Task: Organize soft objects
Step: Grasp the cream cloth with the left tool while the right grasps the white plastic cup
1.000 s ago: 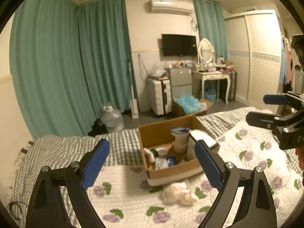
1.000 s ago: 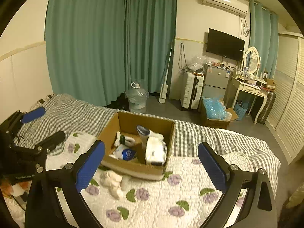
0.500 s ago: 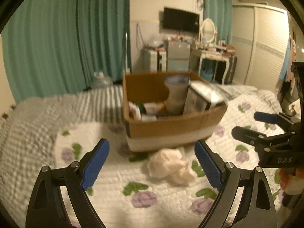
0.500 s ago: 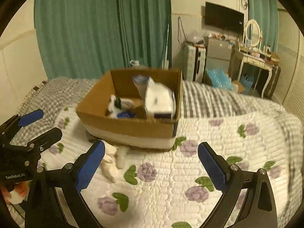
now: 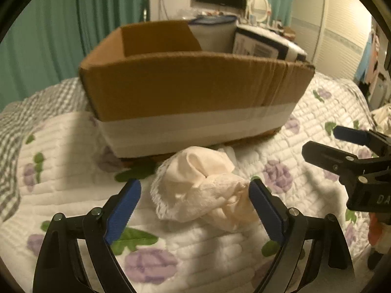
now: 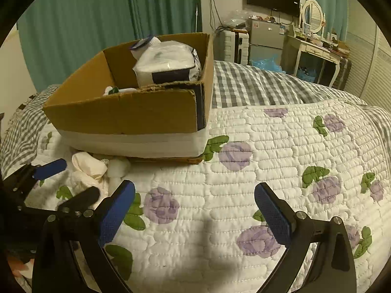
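Both grippers gape wide, gripping nothing. Between the left gripper's (image 5: 195,196) blue pads lies a crumpled cream cloth (image 5: 202,185) on the flowered quilt (image 6: 281,146), just before the cardboard box (image 5: 195,90) at twelve o'clock. At three o'clock hangs the right gripper (image 6: 194,200).

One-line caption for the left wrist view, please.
Open left gripper straddles a crumpled white cloth on the floral quilt, just before a cardboard box.
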Demonstrator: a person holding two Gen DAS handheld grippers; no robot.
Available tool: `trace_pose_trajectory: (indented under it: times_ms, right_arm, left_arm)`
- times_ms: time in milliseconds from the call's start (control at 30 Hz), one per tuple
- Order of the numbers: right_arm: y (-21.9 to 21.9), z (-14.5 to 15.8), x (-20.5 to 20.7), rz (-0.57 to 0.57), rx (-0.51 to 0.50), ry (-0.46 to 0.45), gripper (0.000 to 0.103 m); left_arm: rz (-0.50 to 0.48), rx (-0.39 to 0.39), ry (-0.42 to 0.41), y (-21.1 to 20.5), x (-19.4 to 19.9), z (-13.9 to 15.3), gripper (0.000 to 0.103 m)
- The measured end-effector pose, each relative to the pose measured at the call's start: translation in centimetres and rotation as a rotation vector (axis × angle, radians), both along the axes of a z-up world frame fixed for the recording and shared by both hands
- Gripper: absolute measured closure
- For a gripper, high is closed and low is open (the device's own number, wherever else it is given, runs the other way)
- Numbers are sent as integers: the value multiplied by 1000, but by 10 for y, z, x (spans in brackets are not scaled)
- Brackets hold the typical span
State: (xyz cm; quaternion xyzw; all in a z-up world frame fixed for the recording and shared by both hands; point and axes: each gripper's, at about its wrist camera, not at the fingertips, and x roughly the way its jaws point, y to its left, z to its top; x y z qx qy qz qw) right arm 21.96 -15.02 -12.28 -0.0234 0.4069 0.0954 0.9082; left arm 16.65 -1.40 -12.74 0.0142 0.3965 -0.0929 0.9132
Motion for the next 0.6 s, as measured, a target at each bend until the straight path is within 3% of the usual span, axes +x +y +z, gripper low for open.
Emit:
trace_pose_trajectory:
  times_ms: [33,100,133,233,400,600]
  right_arm:
    - [1,-1,0,1,-7,0,4]
    - [5,-3,-1,5,-27,-4,4]
    - [6,-3,-3,9,-36,-8,4]
    - [11,-3,-8,18,-58,-27,4]
    - [13,1,-20,47,-46,-56,4]
    - [17,5,-35,49,-12,-64,4]
  left_arm:
    - [-9,-4,4,-1,2,-2,42]
    - [-24,-11,12,-2,4,-6,49]
    - [-32,-13,17,-1,7,-6,62]
    - [-65,-26,14,-2,6,-5,76]
    - [-62,5,6,1,-2,3,81]
    - [0,-11,-37,31,-24,32,81]
